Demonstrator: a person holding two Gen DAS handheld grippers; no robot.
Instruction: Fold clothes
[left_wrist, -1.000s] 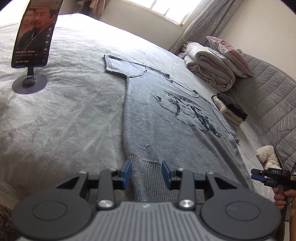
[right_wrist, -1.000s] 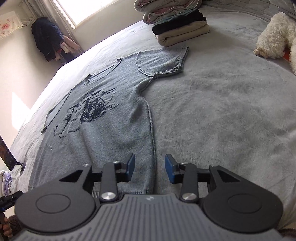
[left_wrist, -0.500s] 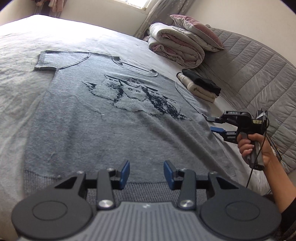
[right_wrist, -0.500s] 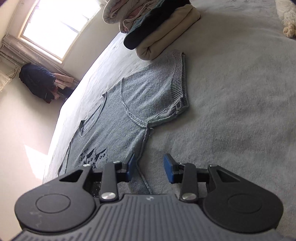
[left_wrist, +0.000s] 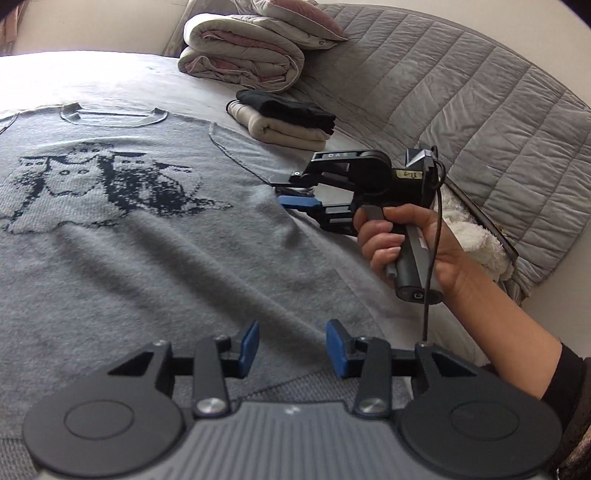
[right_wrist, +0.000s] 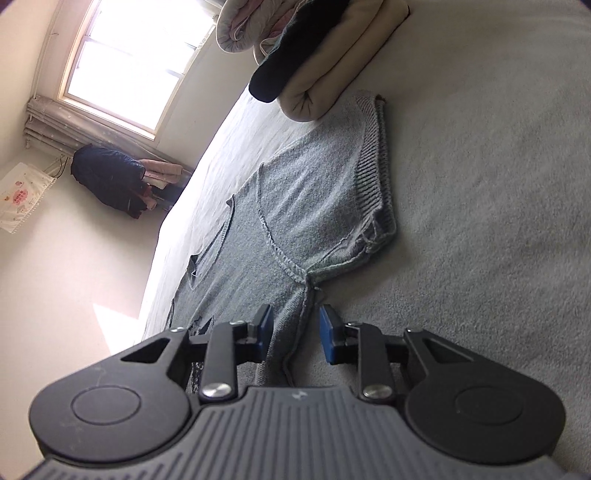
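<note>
A grey knit sweater (left_wrist: 155, 258) with a dark cat print lies flat, face up, on the bed. My left gripper (left_wrist: 291, 349) is open above its lower right hem. My right gripper (right_wrist: 295, 328) is open, its jaws straddling the sweater's side seam just below the right armpit; the short sleeve (right_wrist: 332, 192) lies beyond it. In the left wrist view the right gripper (left_wrist: 291, 192) shows side-on at the sweater's right edge, held in a hand.
Folded beige and black clothes (left_wrist: 284, 118) and a rolled duvet (left_wrist: 243, 51) sit at the head of the bed by the quilted headboard (left_wrist: 461, 110). A white plush toy (left_wrist: 469, 229) lies behind the hand. Grey blanket (right_wrist: 480, 184) spreads right of the sleeve.
My left gripper moved right along the hem toward the sweater's lower right corner. My right gripper moved up the side seam to the armpit and dropped close to the fabric. Both stay open.
</note>
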